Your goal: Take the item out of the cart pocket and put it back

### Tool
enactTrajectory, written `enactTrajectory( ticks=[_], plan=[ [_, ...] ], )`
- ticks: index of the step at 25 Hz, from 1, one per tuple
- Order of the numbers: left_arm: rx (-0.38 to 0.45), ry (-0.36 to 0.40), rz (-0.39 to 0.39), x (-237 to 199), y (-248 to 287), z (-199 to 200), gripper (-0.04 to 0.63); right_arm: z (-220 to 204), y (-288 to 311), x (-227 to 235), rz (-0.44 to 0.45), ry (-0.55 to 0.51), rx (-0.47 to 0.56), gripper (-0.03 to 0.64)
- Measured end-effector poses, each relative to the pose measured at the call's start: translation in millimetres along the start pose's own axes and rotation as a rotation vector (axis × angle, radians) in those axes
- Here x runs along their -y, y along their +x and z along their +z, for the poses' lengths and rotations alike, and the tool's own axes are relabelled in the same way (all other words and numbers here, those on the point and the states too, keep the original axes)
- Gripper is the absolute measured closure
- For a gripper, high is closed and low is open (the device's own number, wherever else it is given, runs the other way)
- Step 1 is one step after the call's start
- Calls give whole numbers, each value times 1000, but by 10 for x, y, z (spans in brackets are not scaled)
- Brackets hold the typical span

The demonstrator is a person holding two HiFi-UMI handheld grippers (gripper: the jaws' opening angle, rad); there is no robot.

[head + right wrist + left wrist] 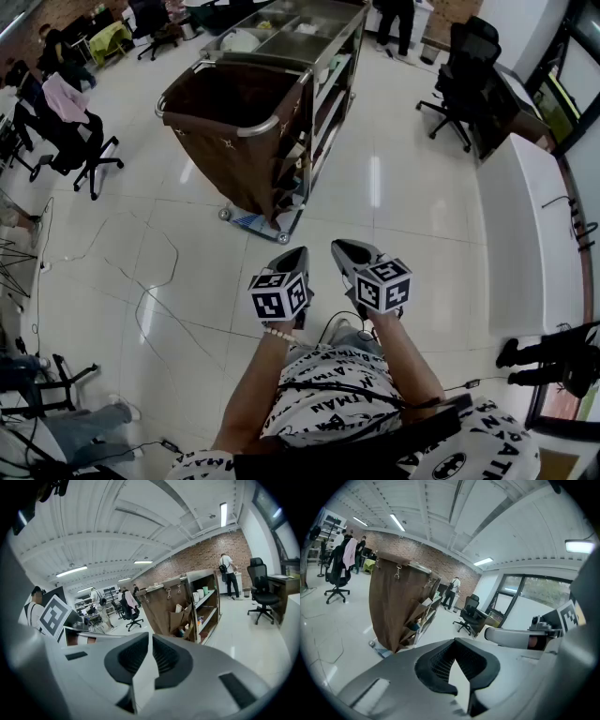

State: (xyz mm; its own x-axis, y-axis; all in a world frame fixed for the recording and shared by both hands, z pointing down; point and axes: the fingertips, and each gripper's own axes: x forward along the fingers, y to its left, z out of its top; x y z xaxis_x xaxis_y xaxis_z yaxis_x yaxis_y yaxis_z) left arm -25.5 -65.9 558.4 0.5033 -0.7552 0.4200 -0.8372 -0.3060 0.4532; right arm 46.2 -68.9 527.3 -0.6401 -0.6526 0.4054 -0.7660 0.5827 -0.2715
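A steel housekeeping cart (323, 56) with a brown cloth bag (230, 117) stands on the white floor ahead of me. Brown side pockets (182, 619) hang between the bag and the shelves; a white item (178, 608) sticks out of one. The left gripper view shows the same pockets (416, 618) from a distance. My left gripper (300, 253) and right gripper (337, 246) are side by side in front of my chest, well short of the cart. Both point toward it. The jaws of the left gripper (457, 667) and right gripper (149, 663) stand close together with nothing between them.
Black office chairs (464, 84) stand right of the cart and more chairs (70, 141) to the left. A long white counter (530, 234) runs along the right. Cables (150, 281) trail over the floor at lower left. People stand at the far end of the room.
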Motion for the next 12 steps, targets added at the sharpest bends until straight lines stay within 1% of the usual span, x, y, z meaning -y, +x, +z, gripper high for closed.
enactTrajectory(
  ticks=[1, 2, 7, 12],
  plan=[
    [-2, -1, -1, -20, -9, -16, 592, -29, 5, -4, -3, 5, -5, 540],
    [-4, -2, -3, -41, -17, -30, 592, -56, 11, -7, -5, 10, -10, 476],
    [-11, 4, -6, -134, 46, -25, 592, -111, 83, 115, -42, 6, -23, 475],
    [-17, 28, 8, -237, 344, 77, 592, 40, 328, 474, -62, 14, -2, 474]
  ],
)
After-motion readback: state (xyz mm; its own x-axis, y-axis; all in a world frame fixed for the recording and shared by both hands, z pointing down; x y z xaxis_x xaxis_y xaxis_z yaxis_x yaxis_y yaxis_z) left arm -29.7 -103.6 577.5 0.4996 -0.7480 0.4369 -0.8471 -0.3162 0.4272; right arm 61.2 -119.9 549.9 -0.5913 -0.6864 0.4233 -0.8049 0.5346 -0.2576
